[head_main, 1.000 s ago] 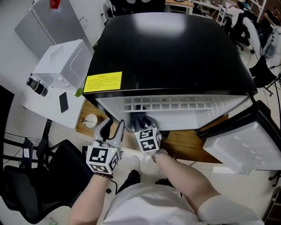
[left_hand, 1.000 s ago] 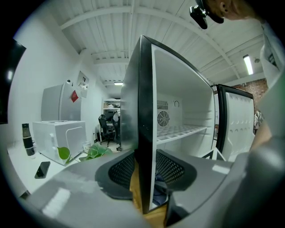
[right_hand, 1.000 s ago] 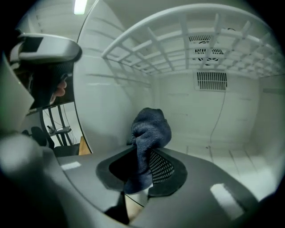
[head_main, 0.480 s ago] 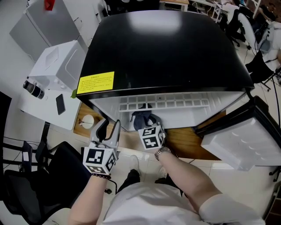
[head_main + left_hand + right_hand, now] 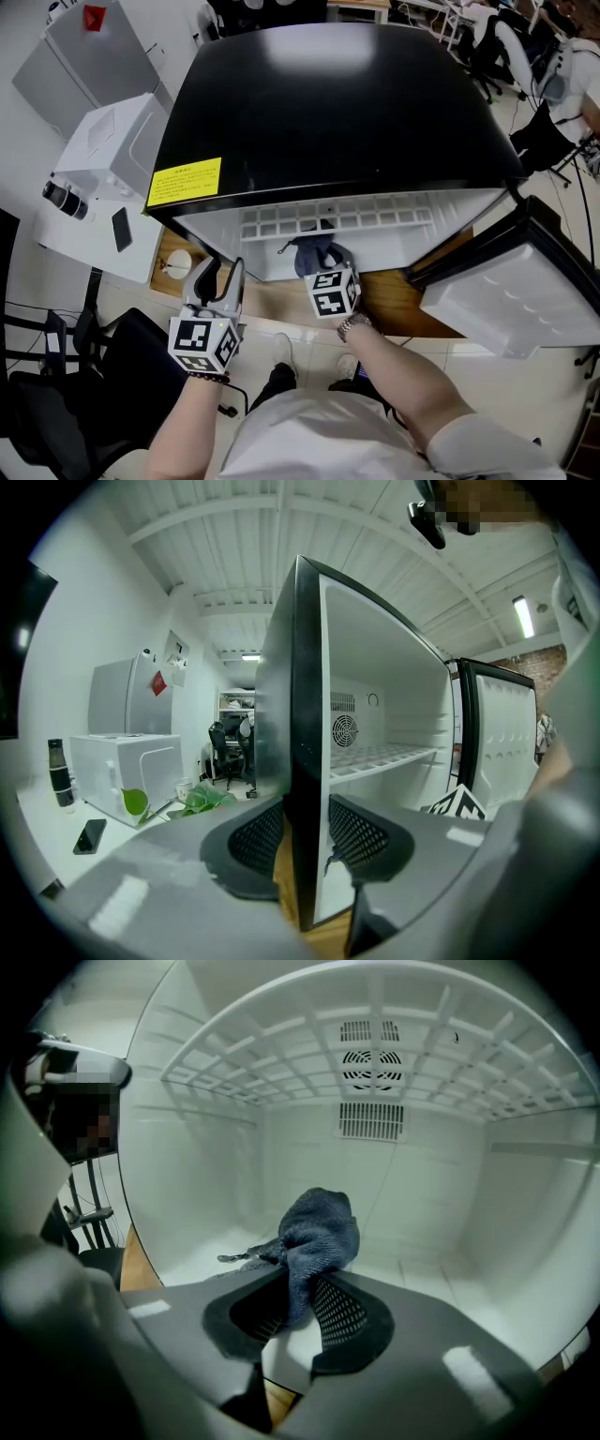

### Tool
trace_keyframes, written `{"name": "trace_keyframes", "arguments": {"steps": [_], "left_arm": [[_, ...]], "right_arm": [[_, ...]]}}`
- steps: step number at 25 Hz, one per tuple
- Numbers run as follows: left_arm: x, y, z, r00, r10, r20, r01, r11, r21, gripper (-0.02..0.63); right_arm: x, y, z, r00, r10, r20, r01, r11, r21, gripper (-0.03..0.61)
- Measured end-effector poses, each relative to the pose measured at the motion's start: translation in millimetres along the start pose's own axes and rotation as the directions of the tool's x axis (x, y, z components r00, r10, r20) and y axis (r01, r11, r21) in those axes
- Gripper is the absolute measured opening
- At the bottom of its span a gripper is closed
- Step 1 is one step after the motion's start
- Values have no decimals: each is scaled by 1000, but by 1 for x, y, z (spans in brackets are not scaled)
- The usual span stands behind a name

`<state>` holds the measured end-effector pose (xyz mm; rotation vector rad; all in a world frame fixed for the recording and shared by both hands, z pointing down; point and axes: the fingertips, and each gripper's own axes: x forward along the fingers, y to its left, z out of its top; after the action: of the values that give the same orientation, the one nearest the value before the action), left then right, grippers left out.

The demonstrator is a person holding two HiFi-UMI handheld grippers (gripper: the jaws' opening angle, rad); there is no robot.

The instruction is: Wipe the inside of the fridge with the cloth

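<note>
The black fridge point(image 5: 337, 103) stands open, and its white inside point(image 5: 394, 1176) fills the right gripper view. My right gripper point(image 5: 328, 267) reaches into the lower compartment, under the white shelf point(image 5: 328, 220). Its jaws point(image 5: 298, 1312) are shut on a dark blue cloth point(image 5: 319, 1232), which bunches up past the fingertips just above the fridge floor. That cloth point(image 5: 314, 248) also shows in the head view. My left gripper point(image 5: 217, 267) hovers open outside the fridge's left front corner. In its own view the fridge's black front edge point(image 5: 305, 761) lines up between the jaws point(image 5: 305, 846), with a gap on either side.
The fridge door point(image 5: 497, 300) hangs open at the right. A white box point(image 5: 112, 141), a phone point(image 5: 122, 230) and a dark bottle point(image 5: 56, 199) sit on a white table at the left. Wooden boards point(image 5: 281, 300) lie under the fridge. A black chair point(image 5: 94, 375) stands at the lower left.
My right gripper has carried the cloth to the right along the lower compartment. The left gripper has stayed by the fridge's left corner. The head camera has drifted slightly.
</note>
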<state>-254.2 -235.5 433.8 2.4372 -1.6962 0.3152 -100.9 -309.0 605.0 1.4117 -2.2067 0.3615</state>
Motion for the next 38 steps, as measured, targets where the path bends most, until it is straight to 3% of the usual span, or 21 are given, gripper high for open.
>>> {"name": "trace_keyframes", "arguments": {"steps": [17, 38], "left_arm": [[0, 1, -1, 1000, 9, 2, -9, 1000, -10, 146], [0, 1, -1, 1000, 8, 12, -8, 1000, -23, 146]], "right_arm": [[-34, -89, -30, 985, -165, -42, 167, 985, 40, 74], [-66, -153, -54, 933, -333, -137, 345, 936, 73, 74]]}}
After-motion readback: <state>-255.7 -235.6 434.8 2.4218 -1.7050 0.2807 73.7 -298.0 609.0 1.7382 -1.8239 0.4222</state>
